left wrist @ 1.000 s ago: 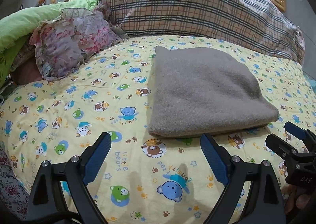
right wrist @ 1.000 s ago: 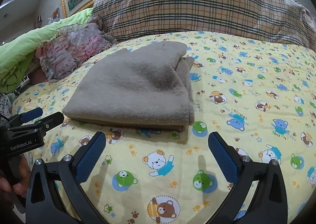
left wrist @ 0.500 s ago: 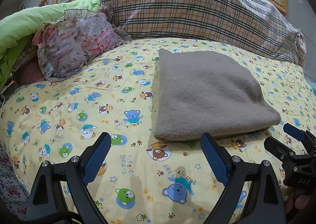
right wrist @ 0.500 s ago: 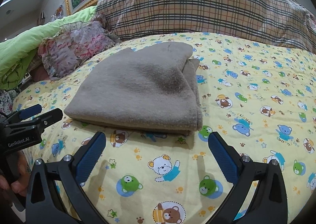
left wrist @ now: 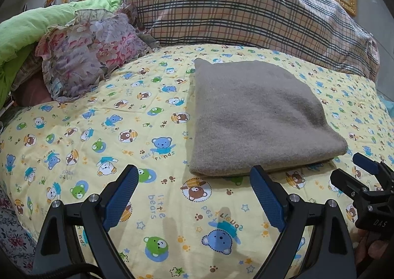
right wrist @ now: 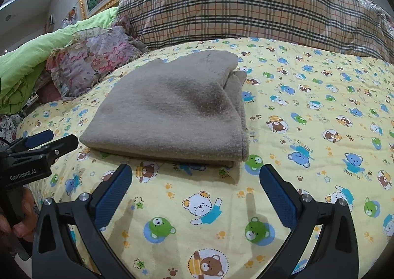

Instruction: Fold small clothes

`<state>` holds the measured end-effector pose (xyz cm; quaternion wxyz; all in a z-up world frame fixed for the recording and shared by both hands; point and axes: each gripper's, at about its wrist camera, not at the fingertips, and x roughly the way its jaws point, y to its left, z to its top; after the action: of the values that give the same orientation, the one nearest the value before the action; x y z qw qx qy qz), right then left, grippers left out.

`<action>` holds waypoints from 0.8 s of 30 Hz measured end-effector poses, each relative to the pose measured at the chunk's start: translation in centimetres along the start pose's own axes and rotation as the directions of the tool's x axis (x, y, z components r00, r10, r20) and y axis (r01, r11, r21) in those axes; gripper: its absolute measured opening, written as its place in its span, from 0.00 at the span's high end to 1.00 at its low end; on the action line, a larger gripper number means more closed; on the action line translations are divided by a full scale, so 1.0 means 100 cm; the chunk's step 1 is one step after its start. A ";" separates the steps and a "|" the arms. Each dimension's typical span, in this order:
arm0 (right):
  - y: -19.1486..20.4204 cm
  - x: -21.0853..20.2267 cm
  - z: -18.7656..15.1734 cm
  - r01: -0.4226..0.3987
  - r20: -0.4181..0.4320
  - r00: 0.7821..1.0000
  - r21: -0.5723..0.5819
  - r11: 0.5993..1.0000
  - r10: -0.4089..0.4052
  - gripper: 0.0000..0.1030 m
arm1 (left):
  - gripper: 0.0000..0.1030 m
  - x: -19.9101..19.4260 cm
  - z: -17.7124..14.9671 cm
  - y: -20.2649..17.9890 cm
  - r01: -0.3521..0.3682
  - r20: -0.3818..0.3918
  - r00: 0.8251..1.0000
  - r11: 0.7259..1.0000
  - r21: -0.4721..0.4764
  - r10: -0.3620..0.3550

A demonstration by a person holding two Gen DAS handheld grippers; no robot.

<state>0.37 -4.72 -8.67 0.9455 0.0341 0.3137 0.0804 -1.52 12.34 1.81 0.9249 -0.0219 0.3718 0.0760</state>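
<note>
Both grippers crept closer to folded grey garment (left wrist: 256,116) (right wrist: 172,109) on bed (left wrist: 103,131); left gripper (left wrist: 194,193) jaws released; right gripper (right wrist: 195,193) jaws released, empty.

Folded grey garments (left wrist: 258,116): one lying
Grippers: two showing, left gripper (left wrist: 194,195), right gripper (right wrist: 195,193)
Pillows: two resting, plaid pillow (left wrist: 246,8), floral pillow (left wrist: 88,52)

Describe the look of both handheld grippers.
Left gripper and right gripper match: black arched frames, silver screws, two fingers with textured blue pads. A black cable trails from the left; white lettering reads "GenRobot.AI" on the left, "DAS" on the right.
</note>
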 end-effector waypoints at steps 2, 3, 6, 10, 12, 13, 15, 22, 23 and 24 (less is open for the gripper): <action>0.000 -0.003 0.002 0.005 0.002 1.000 0.002 1.000 -0.005 0.00 | 0.10 0.001 0.001 0.000 0.003 -0.009 1.000 1.000 0.002 -0.003; 0.000 -0.003 0.002 0.006 0.002 1.000 0.002 1.000 -0.006 0.00 | 0.10 0.001 0.001 -0.001 0.006 -0.015 1.000 1.000 0.002 -0.006; 0.001 -0.007 0.006 -0.001 0.009 1.000 0.000 1.000 0.001 0.00 | 0.10 0.000 0.002 -0.001 0.004 -0.017 1.000 1.000 0.008 -0.003; 0.002 -0.008 0.010 -0.008 0.014 1.000 -0.006 1.000 0.008 0.00 | 0.10 -0.002 0.003 -0.002 0.003 -0.014 1.000 1.000 0.007 -0.003; 0.002 -0.007 0.011 -0.011 0.011 1.000 -0.012 1.000 0.011 0.00 | 0.10 -0.002 0.004 -0.001 0.003 -0.015 1.000 1.000 0.004 -0.003; 0.003 -0.007 0.010 -0.010 0.009 1.000 -0.012 1.000 0.010 0.00 | 0.10 -0.002 0.004 0.000 0.004 -0.016 1.000 1.000 0.001 -0.004; 0.002 -0.006 0.010 -0.015 0.006 1.000 -0.010 1.000 0.015 0.00 | 0.10 -0.002 0.003 0.001 0.003 -0.016 1.000 1.000 0.000 -0.003; 0.002 -0.003 0.008 -0.016 -0.007 1.000 -0.004 1.000 0.016 0.00 | 0.10 -0.001 0.005 0.002 0.001 -0.016 1.000 1.000 -0.007 -0.001; 0.002 -0.002 0.008 -0.016 -0.008 1.000 -0.005 1.000 0.016 0.00 | 0.10 -0.001 0.005 0.003 0.001 -0.017 1.000 1.000 -0.007 -0.001; 0.003 -0.002 0.008 -0.016 -0.008 1.000 -0.006 1.000 0.016 0.00 | 0.10 -0.001 0.005 0.003 0.000 -0.019 1.000 1.000 -0.007 0.000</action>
<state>0.61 -4.49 -7.91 0.9436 0.0336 0.3171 0.0891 -1.28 12.65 2.21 0.9213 -0.0259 0.3802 0.0772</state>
